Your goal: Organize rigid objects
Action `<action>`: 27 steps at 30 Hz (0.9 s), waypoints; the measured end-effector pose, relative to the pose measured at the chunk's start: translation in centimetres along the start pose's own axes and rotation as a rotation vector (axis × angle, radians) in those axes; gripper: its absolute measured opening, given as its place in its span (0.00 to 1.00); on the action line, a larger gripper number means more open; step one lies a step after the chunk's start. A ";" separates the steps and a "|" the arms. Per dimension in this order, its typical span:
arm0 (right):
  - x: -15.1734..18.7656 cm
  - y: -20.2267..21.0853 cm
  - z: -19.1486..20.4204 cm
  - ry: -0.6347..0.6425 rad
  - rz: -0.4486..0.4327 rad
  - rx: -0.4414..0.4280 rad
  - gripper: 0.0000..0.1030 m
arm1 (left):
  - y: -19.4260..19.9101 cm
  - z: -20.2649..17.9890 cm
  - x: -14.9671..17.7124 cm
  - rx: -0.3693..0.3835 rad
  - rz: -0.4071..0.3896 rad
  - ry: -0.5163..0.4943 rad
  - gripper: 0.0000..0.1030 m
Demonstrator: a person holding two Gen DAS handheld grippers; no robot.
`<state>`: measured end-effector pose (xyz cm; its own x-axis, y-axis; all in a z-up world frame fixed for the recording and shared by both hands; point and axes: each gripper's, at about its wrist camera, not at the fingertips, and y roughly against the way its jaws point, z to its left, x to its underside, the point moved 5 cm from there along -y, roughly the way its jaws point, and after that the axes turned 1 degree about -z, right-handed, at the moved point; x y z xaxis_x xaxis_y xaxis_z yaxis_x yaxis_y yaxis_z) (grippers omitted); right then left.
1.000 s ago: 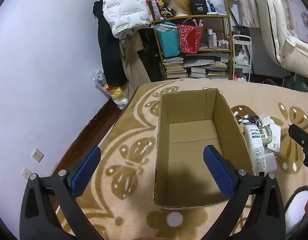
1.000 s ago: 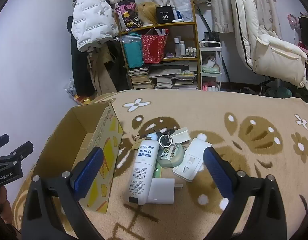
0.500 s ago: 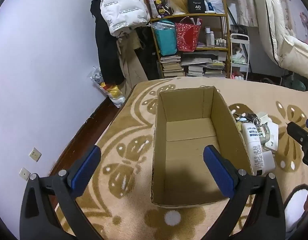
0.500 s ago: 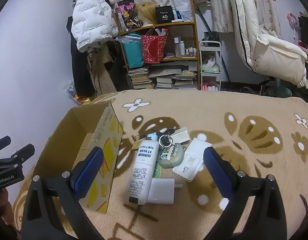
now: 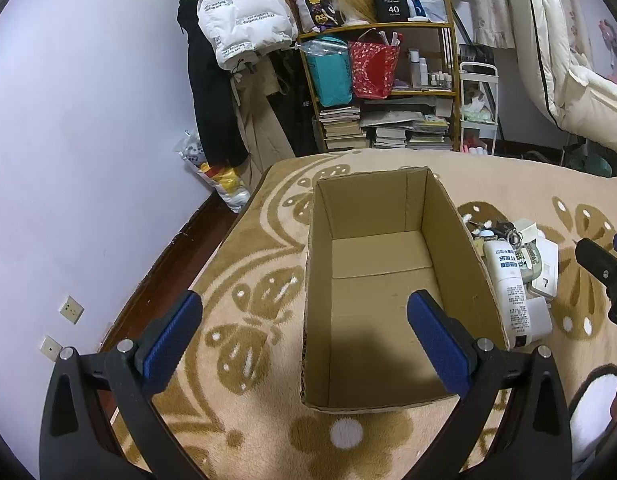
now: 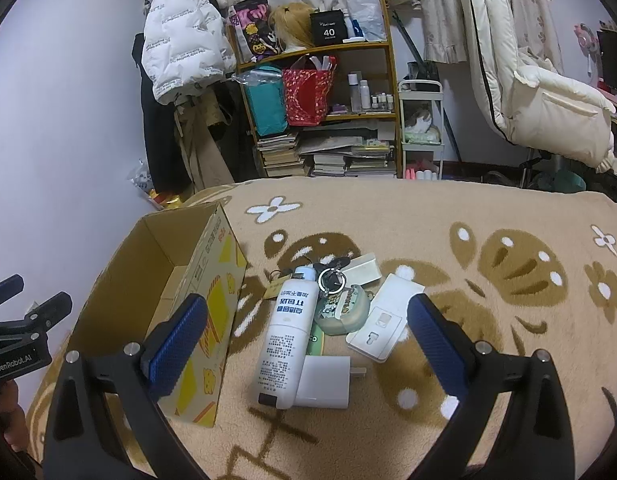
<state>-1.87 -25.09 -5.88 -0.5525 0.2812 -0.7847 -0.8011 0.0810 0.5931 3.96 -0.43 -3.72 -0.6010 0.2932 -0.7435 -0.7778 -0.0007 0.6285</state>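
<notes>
A stiff, likely light and slippery white bottle (image 6: 289, 334) is lined up mid-body by the spread, empty right tool (image 6: 304, 330), left of the cardboard box (image 6: 212, 312).

Two matte-black hand-held grippers, same build. Left hand-held gripper (image 5: 304, 334): blue ribbed pads (image 5: 170, 334) on angled black fingers, silver screws at the joints, triangular cut-outs in the frame. Right hand-held gripper (image 6: 306, 334): identical pads, screws, cut-outs. White "GenRobot.AI" lettering on left unit's side, w/ bare skin below.
</notes>
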 end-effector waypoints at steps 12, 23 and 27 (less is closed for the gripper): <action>0.1 0.0 -0.2 -0.001 -0.002 0.002 1.00 | -0.2 0.1 0.1 0.005 0.021 0.001 0.99; 0.2 -0.2 -0.5 0.019 -0.011 0.010 1.00 | -0.2 0.0 0.2 0.003 0.022 -0.004 0.99; -0.1 0.2 -0.2 0.012 -0.012 0.010 1.00 | -0.1 0.1 0.2 0.008 0.021 0.003 0.99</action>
<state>-2.00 -25.27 -5.70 -0.5454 0.2685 -0.7940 -0.8056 0.0936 0.5851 3.91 -0.32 -3.87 -0.6181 0.2900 -0.7306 -0.7633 0.0004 0.6460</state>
